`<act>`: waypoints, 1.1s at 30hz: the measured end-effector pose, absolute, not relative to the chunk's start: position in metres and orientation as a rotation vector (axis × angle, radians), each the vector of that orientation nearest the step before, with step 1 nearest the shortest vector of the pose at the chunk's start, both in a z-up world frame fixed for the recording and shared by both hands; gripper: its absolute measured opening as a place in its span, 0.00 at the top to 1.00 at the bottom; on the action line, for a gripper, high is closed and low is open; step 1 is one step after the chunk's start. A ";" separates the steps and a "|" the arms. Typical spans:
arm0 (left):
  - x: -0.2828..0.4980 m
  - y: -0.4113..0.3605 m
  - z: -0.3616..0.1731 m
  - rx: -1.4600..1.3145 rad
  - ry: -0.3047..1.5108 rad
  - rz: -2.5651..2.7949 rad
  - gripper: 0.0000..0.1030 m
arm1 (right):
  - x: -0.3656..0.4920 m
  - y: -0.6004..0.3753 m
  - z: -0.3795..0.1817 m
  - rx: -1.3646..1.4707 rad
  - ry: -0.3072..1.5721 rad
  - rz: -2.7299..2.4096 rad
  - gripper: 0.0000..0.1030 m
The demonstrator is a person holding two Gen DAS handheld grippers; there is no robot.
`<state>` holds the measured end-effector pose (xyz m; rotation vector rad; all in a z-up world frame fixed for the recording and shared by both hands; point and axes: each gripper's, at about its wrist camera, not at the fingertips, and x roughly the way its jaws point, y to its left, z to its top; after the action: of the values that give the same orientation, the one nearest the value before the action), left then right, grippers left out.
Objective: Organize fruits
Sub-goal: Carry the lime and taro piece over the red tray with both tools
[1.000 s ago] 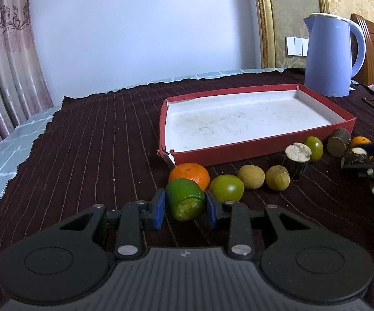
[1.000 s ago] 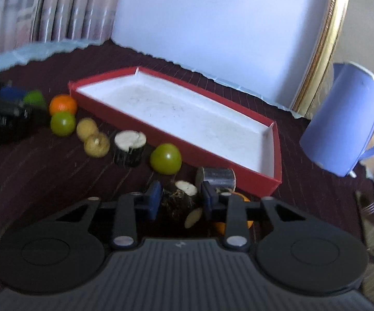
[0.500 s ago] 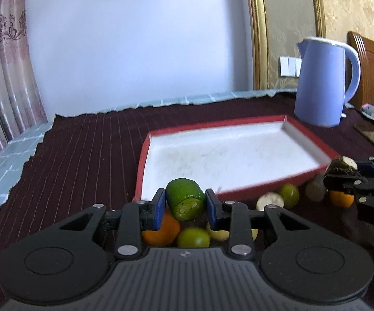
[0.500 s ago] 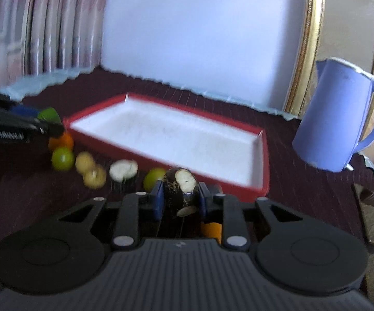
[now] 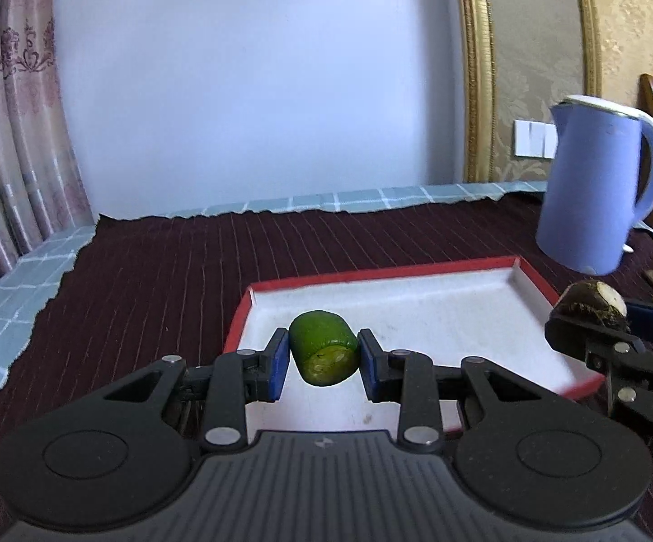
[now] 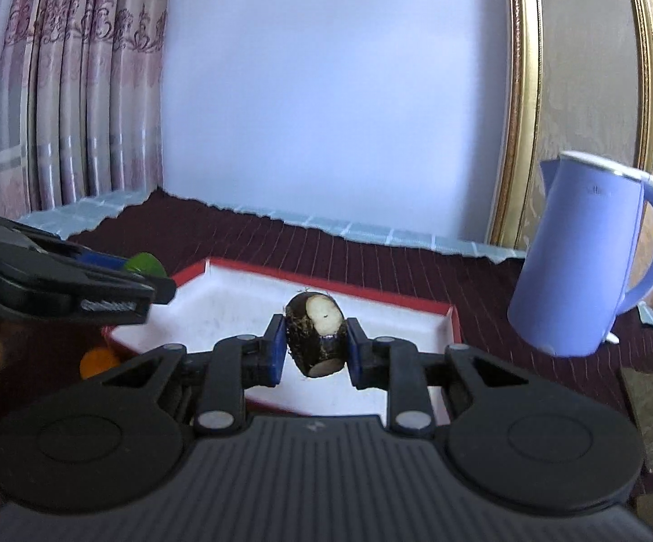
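Observation:
My left gripper (image 5: 324, 359) is shut on a green fruit (image 5: 322, 347) with a cut end and holds it in the air over the near left part of the red tray (image 5: 385, 273), whose inside is white. My right gripper (image 6: 315, 348) is shut on a dark brown fruit piece (image 6: 313, 332) with a pale cut face, held above the tray (image 6: 317, 281). In the left wrist view the right gripper (image 5: 597, 311) and its brown piece (image 5: 593, 300) hang over the tray's right side. In the right wrist view the left gripper (image 6: 145, 271) shows at the left with the green fruit (image 6: 145, 263).
A blue kettle (image 5: 597, 189) stands behind the tray's right corner, also in the right wrist view (image 6: 588, 253). An orange fruit (image 6: 98, 361) lies on the dark striped cloth (image 5: 168, 271) by the tray's near left corner. A flat dark object (image 6: 649, 406) lies at the right.
Both grippers have lifted their fruit from the cloth and moved forward over the tray. The row of fruit in front of the tray has dropped out of the left wrist view.

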<state>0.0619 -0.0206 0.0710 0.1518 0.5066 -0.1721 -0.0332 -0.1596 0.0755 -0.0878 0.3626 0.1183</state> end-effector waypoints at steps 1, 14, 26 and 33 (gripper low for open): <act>0.065 -0.022 0.071 0.153 0.506 -0.167 0.69 | -0.031 -0.160 0.077 -0.086 0.359 0.116 0.75; 0.104 -0.035 0.069 0.177 0.546 -0.089 0.69 | -0.003 -0.168 0.086 -0.031 0.341 0.102 0.75; 0.134 -0.042 0.053 0.187 0.601 -0.046 0.69 | 0.029 -0.174 0.084 -0.003 0.357 0.068 0.75; 0.149 -0.048 0.045 0.194 0.625 -0.035 0.69 | 0.049 -0.177 0.074 0.013 0.381 0.039 0.75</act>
<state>0.1491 -0.0485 0.0450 0.1936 0.6247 -0.0352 0.0488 -0.1775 0.0736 0.0127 0.3812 0.0392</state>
